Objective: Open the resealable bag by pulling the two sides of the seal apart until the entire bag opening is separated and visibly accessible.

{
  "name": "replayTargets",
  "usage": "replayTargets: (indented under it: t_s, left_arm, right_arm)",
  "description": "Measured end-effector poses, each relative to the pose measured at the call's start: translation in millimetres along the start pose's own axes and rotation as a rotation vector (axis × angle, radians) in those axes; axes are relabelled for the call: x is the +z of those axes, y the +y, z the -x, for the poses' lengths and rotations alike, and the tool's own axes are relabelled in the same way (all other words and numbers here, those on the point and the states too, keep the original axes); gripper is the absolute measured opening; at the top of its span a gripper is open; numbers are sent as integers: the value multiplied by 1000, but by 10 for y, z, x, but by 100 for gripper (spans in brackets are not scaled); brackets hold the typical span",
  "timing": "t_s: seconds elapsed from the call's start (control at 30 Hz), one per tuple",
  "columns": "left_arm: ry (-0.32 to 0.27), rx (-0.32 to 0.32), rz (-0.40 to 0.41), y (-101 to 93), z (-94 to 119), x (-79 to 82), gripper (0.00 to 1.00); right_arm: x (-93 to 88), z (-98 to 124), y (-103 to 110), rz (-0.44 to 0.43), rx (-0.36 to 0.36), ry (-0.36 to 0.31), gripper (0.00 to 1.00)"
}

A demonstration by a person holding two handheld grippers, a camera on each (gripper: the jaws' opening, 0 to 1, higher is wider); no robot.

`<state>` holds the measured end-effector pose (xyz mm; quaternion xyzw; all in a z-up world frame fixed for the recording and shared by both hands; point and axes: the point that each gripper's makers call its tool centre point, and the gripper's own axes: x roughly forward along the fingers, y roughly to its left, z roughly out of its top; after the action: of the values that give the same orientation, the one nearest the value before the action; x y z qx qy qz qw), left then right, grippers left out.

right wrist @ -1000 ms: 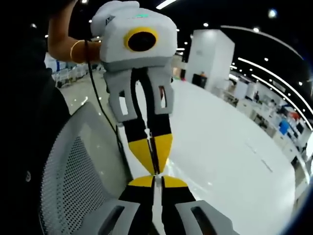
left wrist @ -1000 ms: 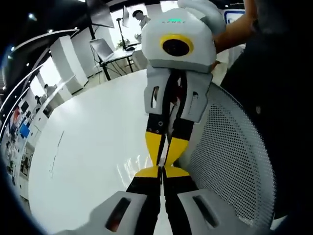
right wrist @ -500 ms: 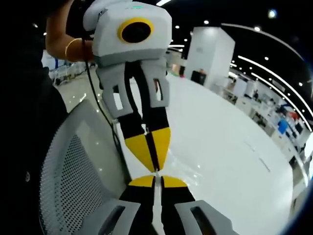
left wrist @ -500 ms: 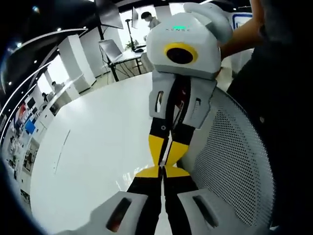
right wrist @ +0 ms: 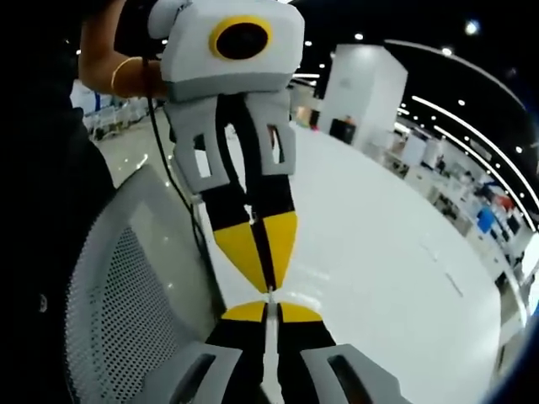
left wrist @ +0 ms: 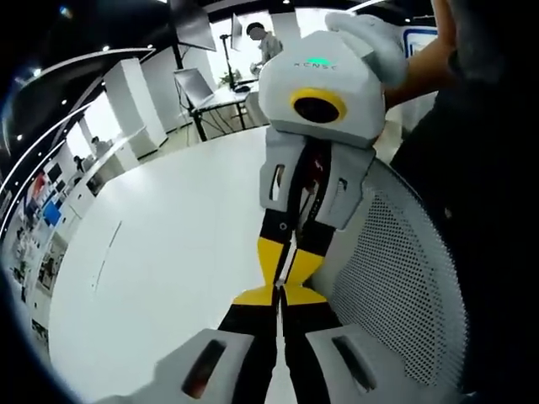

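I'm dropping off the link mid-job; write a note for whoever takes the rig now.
Left gripper: shut, tips meeting the right's, seemingly pinching one side of the seal.
Right gripper: shut, seemingly on the other side.
Bag: clear film, barely visible as glints by the tips, held above the white table, next to a mesh chair.
Done: both sides look gripped.
Left: pull the grippers apart until the whole opening separates; no opening can be made out yet.

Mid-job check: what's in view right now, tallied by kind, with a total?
Yellow-tipped two-jaw grippers: 2, the left gripper and the right gripper, tip to tip
Grey perforated mesh chair back: 1
White round table top: 1
Total: 4
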<state>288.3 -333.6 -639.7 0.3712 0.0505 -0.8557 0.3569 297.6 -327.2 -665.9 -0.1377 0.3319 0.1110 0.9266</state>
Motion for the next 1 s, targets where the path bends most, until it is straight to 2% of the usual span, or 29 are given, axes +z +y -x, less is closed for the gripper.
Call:
replayTargets:
  t_s: [0.13,0.37,0.77,0.9,1.0]
  left_arm:
    - [-7,11,-36,0,-4,-1,0]
    - [13,9,-52,0,-39,-36,1]
    - [23,-27,-7,-38,-26,-68,0]
    - [12,-26,32,-35,-19,-60,0]
    - [6,-21,32,-27,-12,-50,0]
  right_arm:
    - [-1,-6,-19,18,-2,12,0]
    - [40,-46,30,38,19,14,0]
    - [37,-47,51,43,27,12,0]
    - [42,-36,48,50,26,8,0]
    - [49,-25,39,43,27,1,0]
